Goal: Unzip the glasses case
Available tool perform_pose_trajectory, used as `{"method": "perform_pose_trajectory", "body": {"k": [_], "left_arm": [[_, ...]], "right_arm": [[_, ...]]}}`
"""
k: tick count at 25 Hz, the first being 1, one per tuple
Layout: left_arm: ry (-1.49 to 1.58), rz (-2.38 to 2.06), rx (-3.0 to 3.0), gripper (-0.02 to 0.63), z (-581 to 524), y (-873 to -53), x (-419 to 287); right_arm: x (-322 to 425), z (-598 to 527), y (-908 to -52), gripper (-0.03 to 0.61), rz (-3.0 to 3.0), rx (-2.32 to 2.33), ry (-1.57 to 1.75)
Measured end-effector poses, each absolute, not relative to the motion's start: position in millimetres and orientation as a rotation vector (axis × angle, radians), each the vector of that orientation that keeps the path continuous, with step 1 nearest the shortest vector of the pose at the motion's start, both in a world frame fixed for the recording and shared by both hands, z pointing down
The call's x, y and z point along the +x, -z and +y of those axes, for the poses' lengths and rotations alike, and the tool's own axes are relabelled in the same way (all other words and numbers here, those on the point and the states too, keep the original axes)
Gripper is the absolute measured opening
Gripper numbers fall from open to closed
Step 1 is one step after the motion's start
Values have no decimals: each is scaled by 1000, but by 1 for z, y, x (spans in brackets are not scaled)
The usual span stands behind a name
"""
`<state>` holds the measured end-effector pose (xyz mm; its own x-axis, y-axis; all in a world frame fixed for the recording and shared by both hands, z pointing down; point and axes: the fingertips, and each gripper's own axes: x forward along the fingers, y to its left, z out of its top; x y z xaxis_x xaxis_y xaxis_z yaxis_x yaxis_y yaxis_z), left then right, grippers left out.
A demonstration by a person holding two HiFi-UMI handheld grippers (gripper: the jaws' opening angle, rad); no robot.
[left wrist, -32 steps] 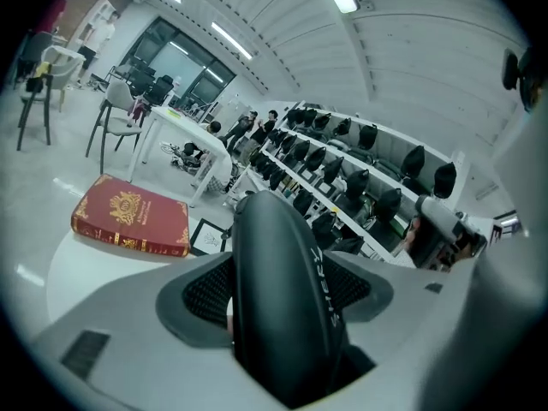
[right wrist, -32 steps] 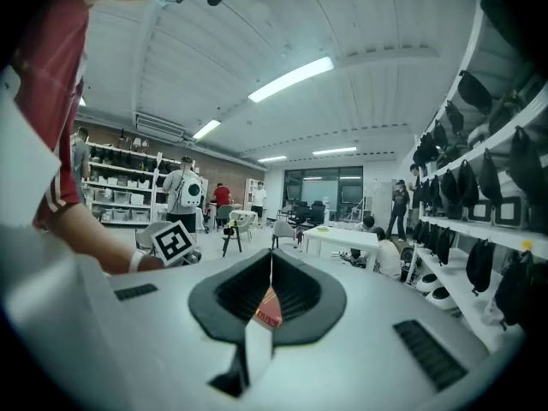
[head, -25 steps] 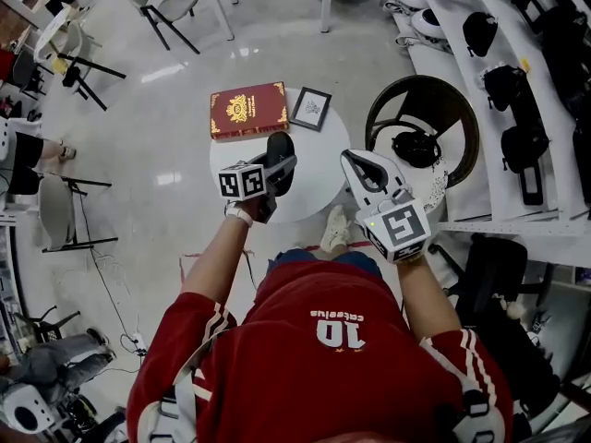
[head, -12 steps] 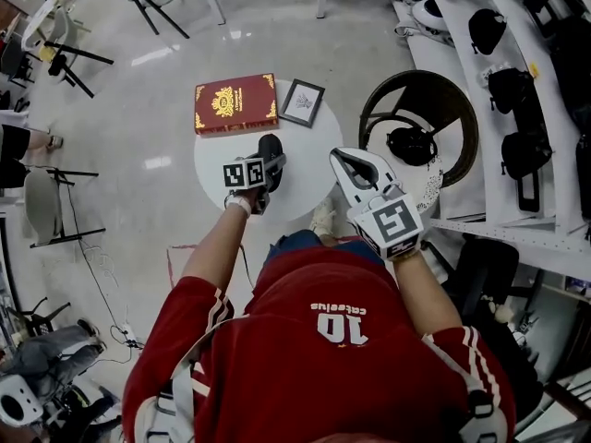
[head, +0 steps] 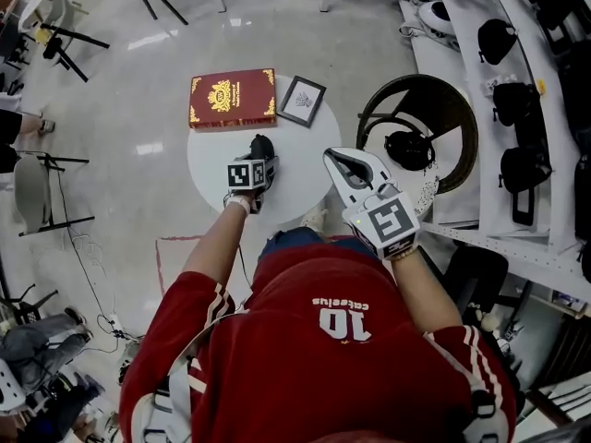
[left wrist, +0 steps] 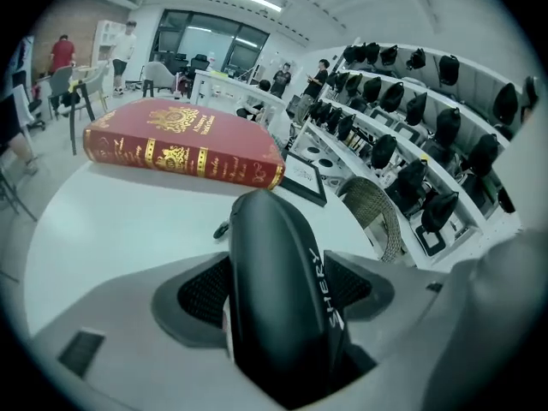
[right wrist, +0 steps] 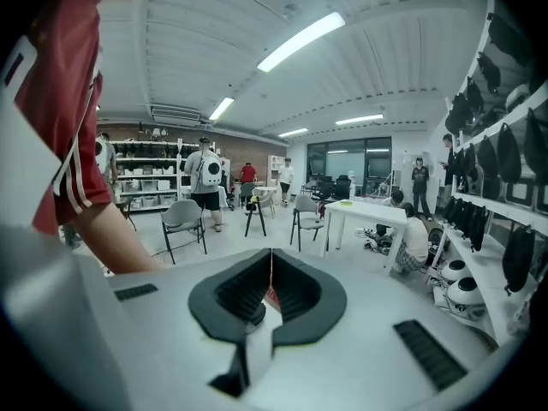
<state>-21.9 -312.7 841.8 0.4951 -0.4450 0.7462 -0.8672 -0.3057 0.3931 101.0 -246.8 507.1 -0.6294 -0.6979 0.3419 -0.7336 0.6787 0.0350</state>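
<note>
The left gripper has been coming down since a second ago, when it was carrying the glasses case above the round white table; now it is setting the case on the table's middle, towards the near edge. Its jaws are standing wide around the case with the pads against both sides, and they are easing open a touch while the case sits between them. The right gripper has been drifting in from the table's right side and is hovering just off that edge, its jaws pressed together on nothing. This is looking like the end of the positioning step. With the case braced on the table, the free gripper can go for the zip pull, which is lying at the case's far end, pointing towards the table's back. The case itself is zipped shut, so whatever it is holding is not showing. A red book and a small picture frame are lying along the table's far edge, apart from the case. Beside the table on the right, a round woven seat is cradling a dark object, too small to identify.
</note>
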Motion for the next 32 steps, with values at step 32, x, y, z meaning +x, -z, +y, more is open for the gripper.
{"method": "perform_pose_trajectory", "body": {"k": [32], "left_arm": [[-210,-1160,2220,291,-267,-626,-75]], "right_arm": [[90,-230,-440,17,-2635,1434,-239]]}}
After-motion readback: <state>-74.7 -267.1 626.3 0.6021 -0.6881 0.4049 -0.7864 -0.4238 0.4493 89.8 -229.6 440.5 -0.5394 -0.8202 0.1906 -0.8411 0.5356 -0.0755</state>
